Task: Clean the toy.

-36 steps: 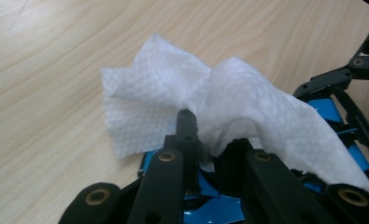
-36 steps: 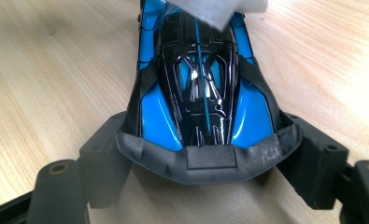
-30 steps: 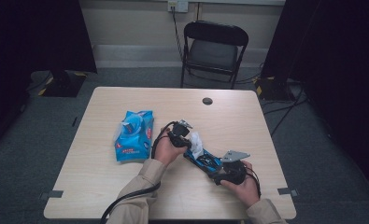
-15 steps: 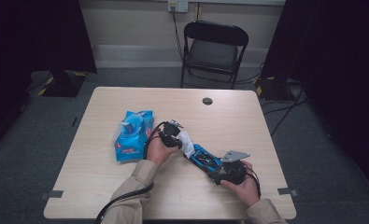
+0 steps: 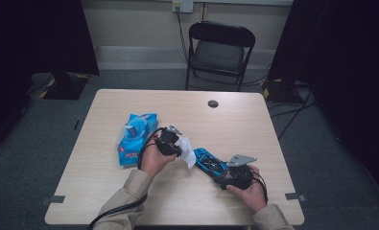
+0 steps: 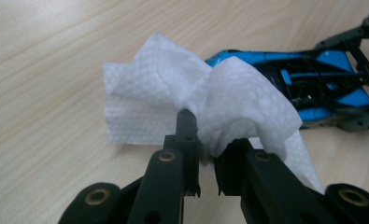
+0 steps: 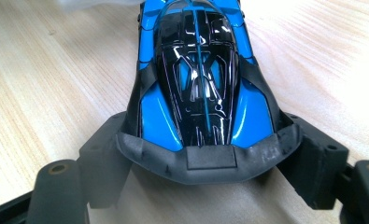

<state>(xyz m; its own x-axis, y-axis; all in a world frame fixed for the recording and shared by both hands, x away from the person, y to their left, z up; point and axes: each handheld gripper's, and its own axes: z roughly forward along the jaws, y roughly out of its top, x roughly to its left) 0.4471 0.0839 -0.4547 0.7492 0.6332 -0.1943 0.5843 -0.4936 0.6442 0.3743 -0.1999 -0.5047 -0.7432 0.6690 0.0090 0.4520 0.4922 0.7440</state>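
A pale wood tabletop (image 5: 105, 191) stands on grey carpet, folding chair (image 5: 219, 52) at 12 o'clock. Left gripper (image 6: 205, 156) pinches a white wipe (image 6: 196, 93); right gripper (image 7: 205, 154) clamps the blue toy car (image 7: 198, 70). Wipes pack (image 5: 134, 136) lies at 9 o'clock.

A staged recording room or lab rather than a home: a bare light-wood table (image 5: 254, 124) stands on grey carpet (image 5: 321, 143), black curtains (image 5: 38, 38) flank it, a folding chair (image 5: 219, 55) faces a plain wall with a power outlet (image 5: 183, 5), and cables (image 5: 292, 122) trail across the floor.
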